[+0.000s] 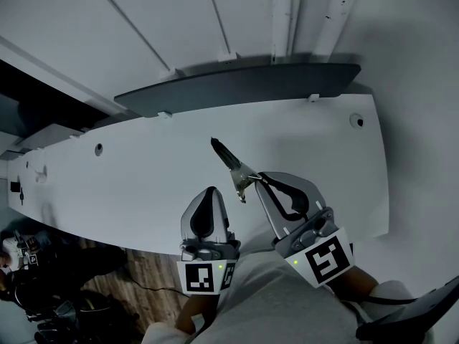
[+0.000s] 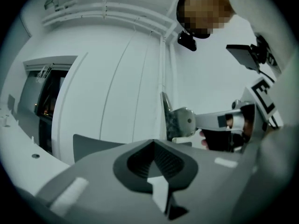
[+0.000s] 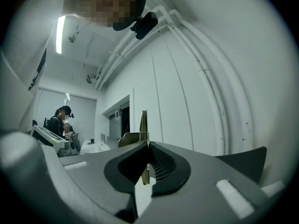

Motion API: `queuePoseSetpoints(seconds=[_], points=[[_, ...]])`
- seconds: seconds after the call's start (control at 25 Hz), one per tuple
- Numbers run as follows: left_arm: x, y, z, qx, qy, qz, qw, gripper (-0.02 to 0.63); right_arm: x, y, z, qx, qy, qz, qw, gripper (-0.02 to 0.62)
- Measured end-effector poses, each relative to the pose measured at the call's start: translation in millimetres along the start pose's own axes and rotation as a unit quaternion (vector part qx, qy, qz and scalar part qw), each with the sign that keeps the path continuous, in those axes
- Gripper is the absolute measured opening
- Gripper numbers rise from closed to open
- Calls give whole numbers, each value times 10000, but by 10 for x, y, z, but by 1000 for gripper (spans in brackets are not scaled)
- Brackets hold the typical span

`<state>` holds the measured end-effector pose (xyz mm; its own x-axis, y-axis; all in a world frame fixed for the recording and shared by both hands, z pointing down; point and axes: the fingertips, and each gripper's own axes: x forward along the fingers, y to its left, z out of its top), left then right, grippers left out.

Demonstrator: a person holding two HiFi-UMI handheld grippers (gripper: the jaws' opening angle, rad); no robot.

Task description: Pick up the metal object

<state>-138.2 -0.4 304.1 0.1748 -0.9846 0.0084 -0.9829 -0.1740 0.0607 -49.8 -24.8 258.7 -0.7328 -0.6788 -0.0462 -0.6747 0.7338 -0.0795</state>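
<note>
The metal object [image 1: 233,165] is a slim, pointed steel tool with a broader flat middle. It is lifted above the white table [image 1: 143,170], and my right gripper [image 1: 263,183] is shut on its near end. In the right gripper view the metal object [image 3: 144,125] shows edge-on, rising from between the closed pads. My left gripper [image 1: 209,193] stands beside it to the left, shut with nothing in it. In the left gripper view the metal object [image 2: 180,120] hangs just beyond my closed left gripper [image 2: 154,164], apart from it.
A dark grey curved panel [image 1: 244,84] lines the table's far edge against the white wall. Small round holes [image 1: 356,120] dot the tabletop. Wooden floor and cables [image 1: 64,292] lie lower left. A person [image 3: 60,120] stands far off in the right gripper view.
</note>
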Motion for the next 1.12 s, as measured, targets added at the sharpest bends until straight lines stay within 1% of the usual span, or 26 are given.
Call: queuePoseSetpoints(seconds=[0.16,0.36,0.56,1.12], points=[[30,9,22,52,42,78,9999,0,-19,44,21,-11,-28,51,10000,8],[78,-34,136,16,-59,22,10000,-2,-36,65,31,-23,-98,124,9999,8],[74,-45,109,22,-24,2,10000,0,-42,82,-11,40,-64,159,9998,8],[81,-100,120,120,-41,-49,9999,0,-59,96,23,-21,-131,161,9998,8]])
